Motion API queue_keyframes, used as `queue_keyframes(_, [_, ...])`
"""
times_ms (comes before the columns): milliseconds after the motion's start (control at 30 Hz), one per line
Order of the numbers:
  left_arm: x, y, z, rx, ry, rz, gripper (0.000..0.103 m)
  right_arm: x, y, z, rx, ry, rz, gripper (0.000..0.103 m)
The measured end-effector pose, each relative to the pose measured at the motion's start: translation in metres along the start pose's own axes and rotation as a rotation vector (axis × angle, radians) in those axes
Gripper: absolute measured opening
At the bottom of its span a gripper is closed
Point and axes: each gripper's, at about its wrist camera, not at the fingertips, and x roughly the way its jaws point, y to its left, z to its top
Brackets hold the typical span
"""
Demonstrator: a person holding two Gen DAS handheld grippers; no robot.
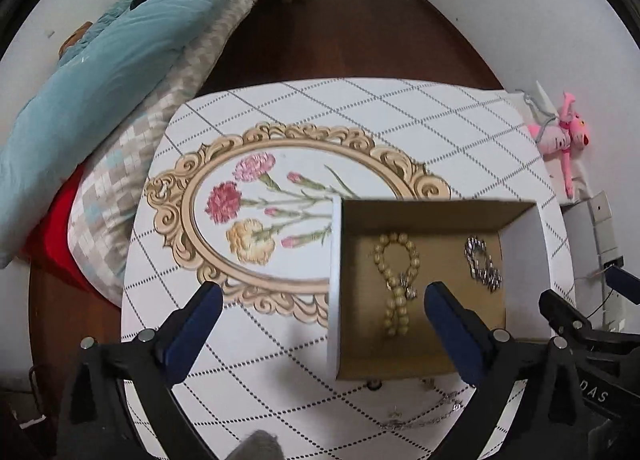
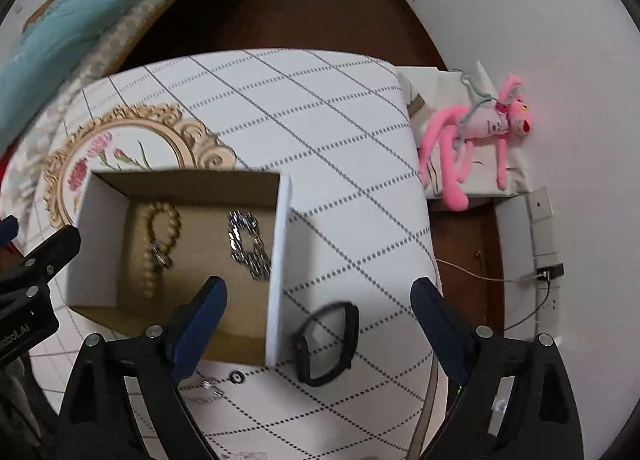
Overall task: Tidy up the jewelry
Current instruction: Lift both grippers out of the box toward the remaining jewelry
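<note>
jewelry box and pieces on the patterned table

an open cardboard box [image 2: 176, 244], white outside and brown inside, sits just ahead of the right gripper [image 2: 318, 300] and to its left; a beige bead bracelet [image 2: 158, 236] with a small metal charm lies on the box floor at the left, and a silver chain-link bracelet [image 2: 248, 246] lies apart from it at the right, near the box's right wall. a black band [image 2: 326, 344], curled into a loop, lies on the table just outside that wall, between the gripper's spread fingers. a thin silver chain [image 2: 210, 390] and a small black ring [image 2: 237, 376] lie on the table just below the box's near edge, beside the left finger.
</note>
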Motion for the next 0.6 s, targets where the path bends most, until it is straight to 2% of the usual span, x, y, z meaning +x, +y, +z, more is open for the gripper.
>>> queue_keyframes(67, [-0.001, -0.002, -0.006, 0.002, -0.004, 0.005, 0.103, 0.001, -0.001, -0.008, 0.002, -0.005, -0.013, 0.103])
queue_keyframes(267, [-0.02, -0.004, -0.014, -0.005, -0.046, 0.003, 0.103, -0.011, -0.002, -0.02, 0.017, -0.047, -0.032, 0.103])
queue_keyframes(600, [-0.08, -0.004, -0.023, -0.015, -0.156, -0.029, 0.103, -0.071, -0.01, -0.038, 0.033, -0.157, -0.028, 0.103])
